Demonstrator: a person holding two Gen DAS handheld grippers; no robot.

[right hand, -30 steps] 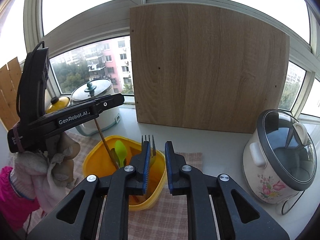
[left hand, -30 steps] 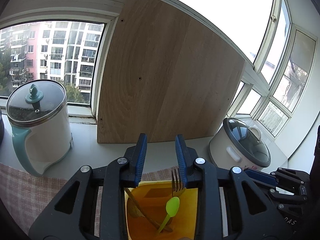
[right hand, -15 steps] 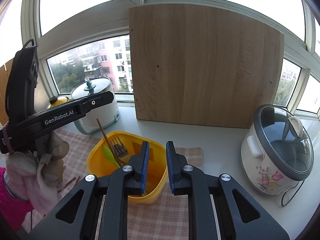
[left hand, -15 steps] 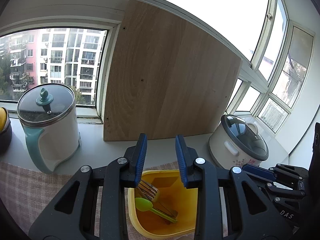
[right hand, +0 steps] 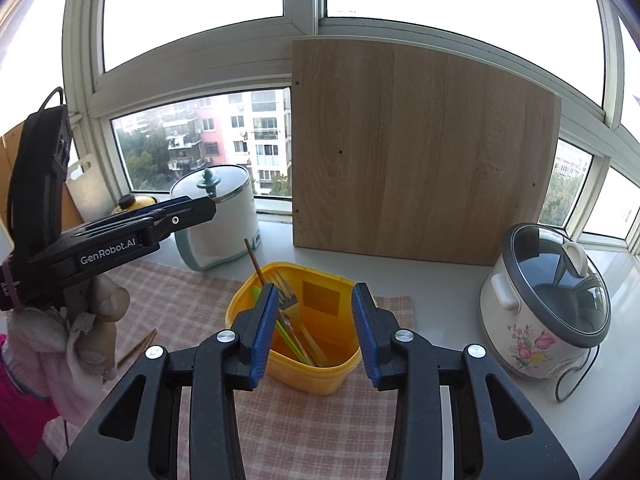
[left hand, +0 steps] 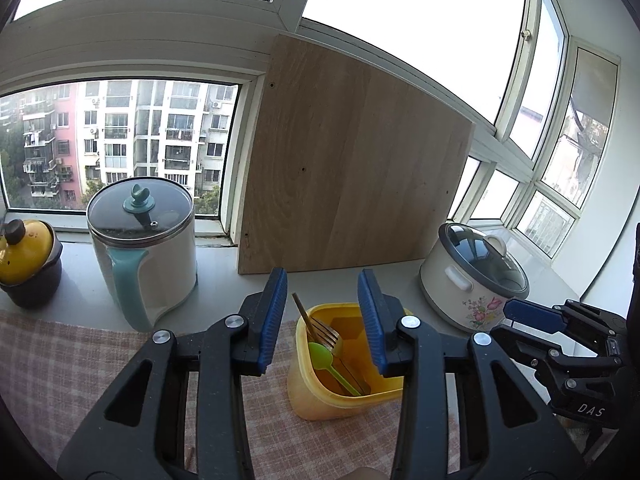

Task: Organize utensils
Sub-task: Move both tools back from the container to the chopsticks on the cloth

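Observation:
A yellow plastic holder point(left hand: 312, 396) point(right hand: 320, 376) stands on a pink checked cloth point(left hand: 60, 364) point(right hand: 192, 292). In it lean a metal fork point(left hand: 326, 334) point(right hand: 286, 294), a green plastic spoon point(left hand: 322, 356) point(right hand: 285, 330) and a wooden chopstick point(left hand: 301, 309) point(right hand: 253, 258). My left gripper point(left hand: 322, 320) is open and empty, just above and in front of the holder. My right gripper point(right hand: 314, 328) is open and empty, astride the holder's near side. The left gripper also shows at the left of the right wrist view point(right hand: 176, 216).
A white kettle with teal handle point(left hand: 140, 248) point(right hand: 224, 216) and a yellow-lidded pot point(left hand: 26, 260) stand at the back left. A floral rice cooker point(left hand: 472, 276) point(right hand: 548, 304) stands at the right. A wooden board point(left hand: 352, 184) point(right hand: 420, 152) leans on the window. Loose chopsticks point(right hand: 138, 346) lie on the cloth.
Both grippers have drawn back and up from the holder, and the right one has opened wide. The fork now leans inside the holder with the spoon.

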